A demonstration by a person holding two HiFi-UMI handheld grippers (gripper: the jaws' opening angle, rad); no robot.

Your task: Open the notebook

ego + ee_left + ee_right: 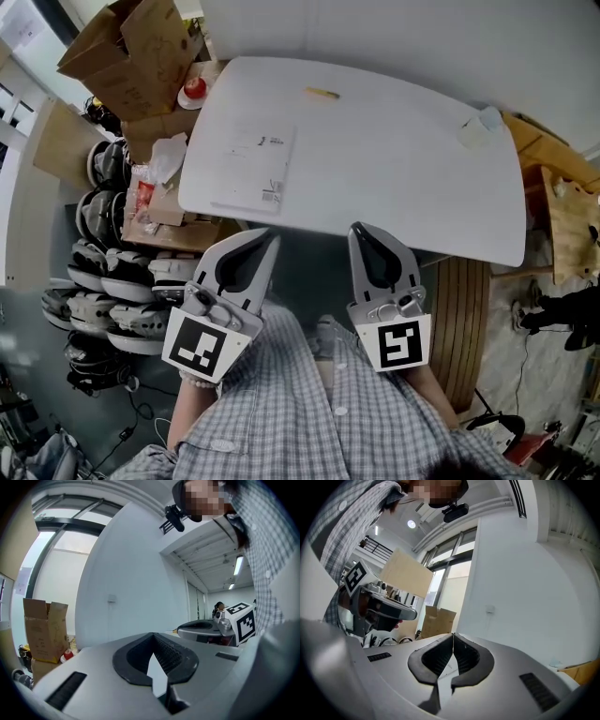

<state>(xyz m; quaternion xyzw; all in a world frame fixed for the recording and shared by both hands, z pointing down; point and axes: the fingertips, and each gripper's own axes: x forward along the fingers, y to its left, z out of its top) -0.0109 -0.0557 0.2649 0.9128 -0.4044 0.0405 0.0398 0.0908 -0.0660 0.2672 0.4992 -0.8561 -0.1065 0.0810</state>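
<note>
two grippers at the table's near edge: the left gripper and the right gripper are side by side, each with its jaws pressed together and nothing between them. their tips reach the white table without touching anything on it. the notebook lies flat and closed near the left edge, just beyond the left gripper. cardboard boxes stand off the far-left corner.
</note>
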